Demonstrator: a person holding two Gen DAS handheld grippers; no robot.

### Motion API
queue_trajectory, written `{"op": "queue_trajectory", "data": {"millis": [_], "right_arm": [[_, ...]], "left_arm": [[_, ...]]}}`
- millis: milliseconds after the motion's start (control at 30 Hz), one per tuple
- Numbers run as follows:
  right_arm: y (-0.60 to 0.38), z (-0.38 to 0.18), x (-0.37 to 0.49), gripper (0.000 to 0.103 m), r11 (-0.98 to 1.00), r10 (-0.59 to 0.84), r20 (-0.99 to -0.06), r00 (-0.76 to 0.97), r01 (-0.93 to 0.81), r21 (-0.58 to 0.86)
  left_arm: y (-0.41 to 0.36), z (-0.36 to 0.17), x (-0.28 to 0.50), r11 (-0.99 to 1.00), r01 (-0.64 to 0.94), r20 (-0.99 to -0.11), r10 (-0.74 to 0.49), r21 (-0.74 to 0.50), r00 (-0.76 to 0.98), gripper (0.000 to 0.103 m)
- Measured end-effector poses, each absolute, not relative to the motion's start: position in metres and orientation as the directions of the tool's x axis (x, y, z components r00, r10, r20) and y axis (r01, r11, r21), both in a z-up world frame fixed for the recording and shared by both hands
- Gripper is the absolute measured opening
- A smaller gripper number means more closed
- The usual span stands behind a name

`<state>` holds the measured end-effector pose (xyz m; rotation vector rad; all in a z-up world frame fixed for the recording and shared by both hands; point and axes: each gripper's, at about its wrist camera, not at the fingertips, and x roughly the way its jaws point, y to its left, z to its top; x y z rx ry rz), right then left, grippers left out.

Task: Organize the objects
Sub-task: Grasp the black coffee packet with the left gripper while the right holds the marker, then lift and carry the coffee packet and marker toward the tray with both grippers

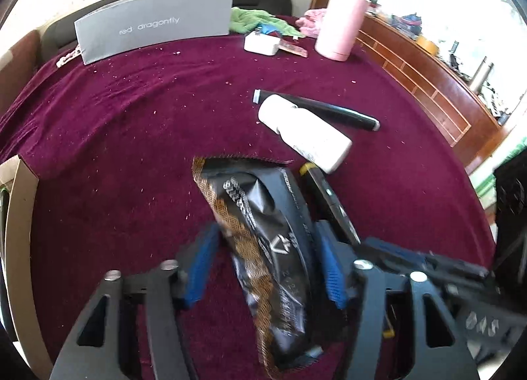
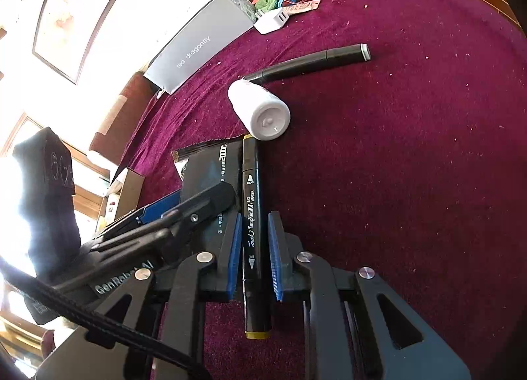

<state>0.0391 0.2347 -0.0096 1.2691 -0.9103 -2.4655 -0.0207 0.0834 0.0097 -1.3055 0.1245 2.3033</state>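
Blue pads of our left tool [image 1: 263,264] sit either side of a black-and-gold foil packet [image 1: 263,248]; the right pad looks to touch its edge, the left shows a sliver of gap, so we can't tell if it's a firm grip. Our right tool [image 2: 252,248] is clamped on a black art marker [image 2: 252,215] w/ yellow end caps, lying lengthwise between the pads. Packet & marker lie side by side on the maroon cloth of the tabletop [image 1: 131,132]. Just beyond, a white bottle [image 1: 303,131] lies on its side, touching a black pen-like tube [image 1: 329,109]. Farther back: white charger [image 1: 262,43], pink flask [image 1: 341,17] upright, grey box [image 1: 154,24] marked "red dragonfly", green cloth [image 1: 253,19] behind.
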Motion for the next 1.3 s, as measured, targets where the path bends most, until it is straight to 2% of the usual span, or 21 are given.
{"op": "queue_trajectory", "data": {"millis": [133,267,467,533,600,633,733,800,833,933,967,1000,1033,1067,1100,1167,1300], "right_arm": [[0.235,-0.010,0.039,0.013,-0.786,-0.453,-0.657,-0.602,-0.079,0.614],[0.235,-0.010,0.039,0.014,-0.791,-0.449,-0.659,-0.603,-0.075,0.608],[0.229,-0.008,0.040,0.018,-0.813,-0.429,-0.668,-0.608,-0.062,0.579],[0.223,-0.006,0.041,0.019,-0.836,-0.403,-0.681,-0.612,-0.056,0.545],[0.214,-0.003,0.040,0.020,-0.868,-0.365,-0.699,-0.615,-0.048,0.495],[0.211,-0.002,0.040,0.020,-0.882,-0.345,-0.709,-0.615,-0.047,0.469],[0.197,0.004,0.037,0.022,-0.927,-0.267,-0.751,-0.604,-0.052,0.372],[0.189,0.008,0.032,0.034,-0.946,-0.238,-0.780,-0.579,-0.042,0.320],[0.184,0.009,0.029,0.050,-0.950,-0.242,-0.789,-0.565,-0.029,0.311],[0.178,0.012,0.023,0.050,-0.965,-0.205,-0.820,-0.535,-0.029,0.260],[0.180,0.012,0.021,0.051,-0.963,-0.213,-0.823,-0.527,-0.031,0.269],[0.184,0.011,0.023,0.052,-0.958,-0.227,-0.820,-0.526,-0.030,0.285],[0.188,0.011,0.023,0.065,-0.948,-0.255,-0.810,-0.529,-0.027,0.316],[0.189,0.009,0.023,0.085,-0.929,-0.307,-0.787,-0.535,-0.011,0.370],[0.191,0.006,0.021,0.090,-0.891,-0.384,-0.740,-0.553,0.011,0.454],[0.194,0.005,0.023,0.091,-0.875,-0.397,-0.718,-0.572,-0.001,0.484],[0.176,0.009,0.016,0.092,-0.932,-0.313,-0.796,-0.517,0.009,0.361]], "left_arm": [[0.068,0.017,-0.008,-0.874,-0.472,-0.841,0.336,-0.112,-0.423,0.038],[0.055,0.017,0.007,-0.882,-0.471,-0.850,0.259,-0.015,-0.459,0.039],[0.064,0.006,0.004,-0.884,-0.467,-0.847,0.221,0.037,-0.484,0.061],[0.066,0.005,0.004,-0.888,-0.455,-0.832,0.203,0.067,-0.517,0.071],[0.059,0.001,-0.002,-0.905,-0.424,-0.831,0.216,0.027,-0.513,0.084],[0.054,0.000,-0.004,-0.912,-0.410,-0.829,0.231,-0.002,-0.510,0.086],[0.058,-0.001,-0.003,-0.906,-0.423,-0.831,0.223,0.016,-0.510,0.093],[0.058,-0.001,-0.005,-0.907,-0.421,-0.833,0.229,0.005,-0.504,0.095],[0.058,-0.001,-0.006,-0.906,-0.424,-0.833,0.230,0.006,-0.502,0.095],[0.057,-0.001,-0.005,-0.901,-0.433,-0.833,0.234,0.007,-0.501,0.097],[0.058,-0.002,-0.005,-0.895,-0.447,-0.836,0.246,-0.001,-0.491,0.101],[0.060,-0.002,-0.004,-0.889,-0.457,-0.837,0.243,0.010,-0.491,0.101],[0.059,-0.004,-0.004,-0.890,-0.457,-0.836,0.250,0.001,-0.488,0.101],[0.059,-0.004,-0.005,-0.889,-0.459,-0.836,0.256,-0.005,-0.486,0.101],[0.059,-0.005,-0.005,-0.887,-0.462,-0.835,0.259,-0.007,-0.485,0.101],[0.058,-0.006,-0.005,-0.887,-0.462,-0.834,0.261,-0.009,-0.486,0.101],[0.055,-0.005,-0.006,-0.889,-0.457,-0.829,0.279,-0.031,-0.485,0.101]]}}
